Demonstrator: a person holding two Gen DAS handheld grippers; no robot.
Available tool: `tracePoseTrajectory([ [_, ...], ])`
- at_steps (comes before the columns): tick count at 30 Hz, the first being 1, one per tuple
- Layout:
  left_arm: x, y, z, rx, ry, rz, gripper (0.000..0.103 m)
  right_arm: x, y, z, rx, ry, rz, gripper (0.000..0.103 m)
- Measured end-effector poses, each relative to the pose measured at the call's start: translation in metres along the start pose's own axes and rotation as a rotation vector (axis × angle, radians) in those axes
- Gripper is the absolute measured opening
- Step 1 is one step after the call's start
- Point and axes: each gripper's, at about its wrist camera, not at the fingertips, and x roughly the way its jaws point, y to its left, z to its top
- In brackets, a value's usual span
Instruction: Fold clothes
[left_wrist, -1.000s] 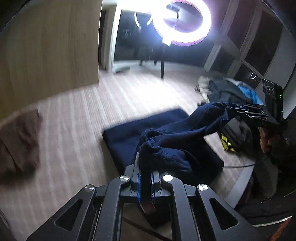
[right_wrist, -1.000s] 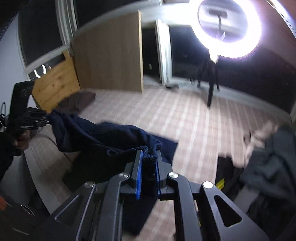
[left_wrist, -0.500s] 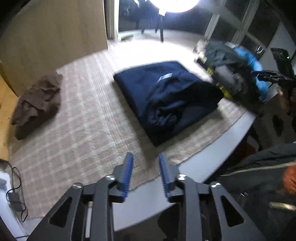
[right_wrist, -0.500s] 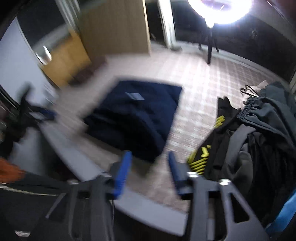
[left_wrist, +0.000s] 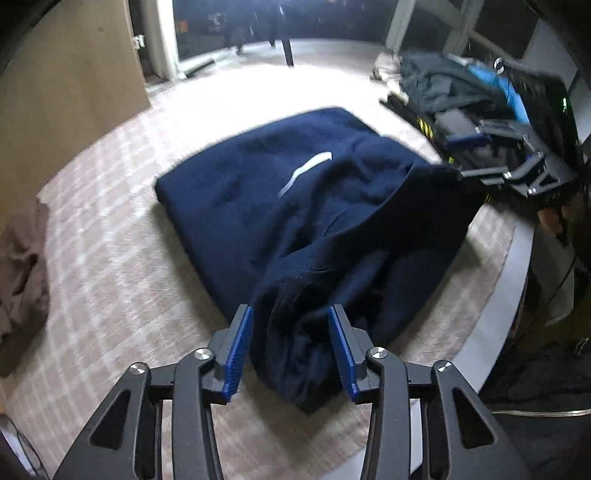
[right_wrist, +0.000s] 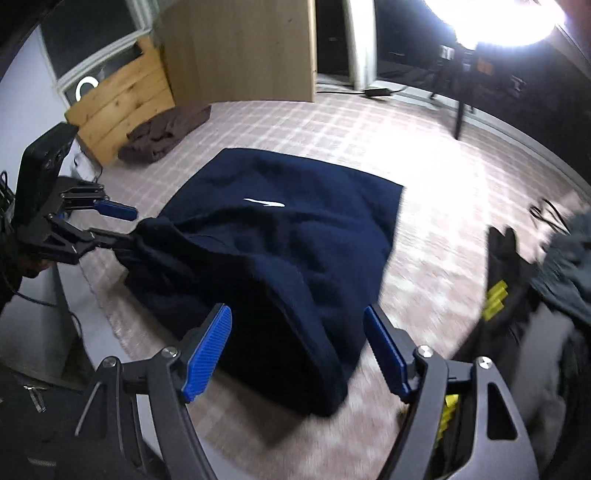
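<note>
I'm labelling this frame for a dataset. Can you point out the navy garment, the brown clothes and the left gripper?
Navy garment (right_wrist: 295, 221), right wrist view, flat upper panel.
Brown clothes (right_wrist: 166, 133), right wrist view, middle of the heap.
Left gripper (left_wrist: 291, 347), left wrist view, midway between the blue pads.

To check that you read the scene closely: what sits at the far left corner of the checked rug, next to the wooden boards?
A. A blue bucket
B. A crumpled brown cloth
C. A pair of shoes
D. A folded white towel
B: the right wrist view shows a crumpled brown cloth on the checked rug beside the wooden boards, beyond the navy garment.
</note>
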Motion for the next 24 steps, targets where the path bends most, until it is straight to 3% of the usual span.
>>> tracePoseTrajectory([
  [2,0.009,-0.001,0.001,0.011,0.015,-0.013,0.017,0.011,0.002,0.002,-0.016,0.021,0.014,0.045],
  [3,0.01,-0.001,0.0,0.018,0.015,-0.014,0.014,0.014,0.004,0.002,-0.026,0.035,0.02,0.017],
  [4,0.008,-0.002,-0.002,0.025,0.013,-0.014,0.01,0.018,0.006,0.002,-0.036,0.048,0.027,0.008],
  [9,-0.016,-0.021,-0.038,0.114,0.04,-0.028,0.01,-0.006,0.026,-0.025,-0.17,0.062,0.035,0.008],
  [11,-0.023,-0.031,-0.06,0.158,0.07,-0.029,0.017,-0.014,0.033,-0.046,-0.239,0.102,0.045,0.008],
  [14,-0.025,-0.023,-0.07,0.087,0.096,-0.004,0.016,-0.011,0.031,-0.056,-0.235,0.166,-0.065,0.019],
  [21,-0.043,-0.012,-0.066,0.023,0.011,-0.011,0.029,-0.046,0.031,-0.026,-0.054,0.014,0.134,0.028],
  [24,-0.036,-0.007,-0.068,0.014,0.021,-0.002,0.029,-0.03,0.051,-0.008,-0.054,0.03,0.177,0.028],
])
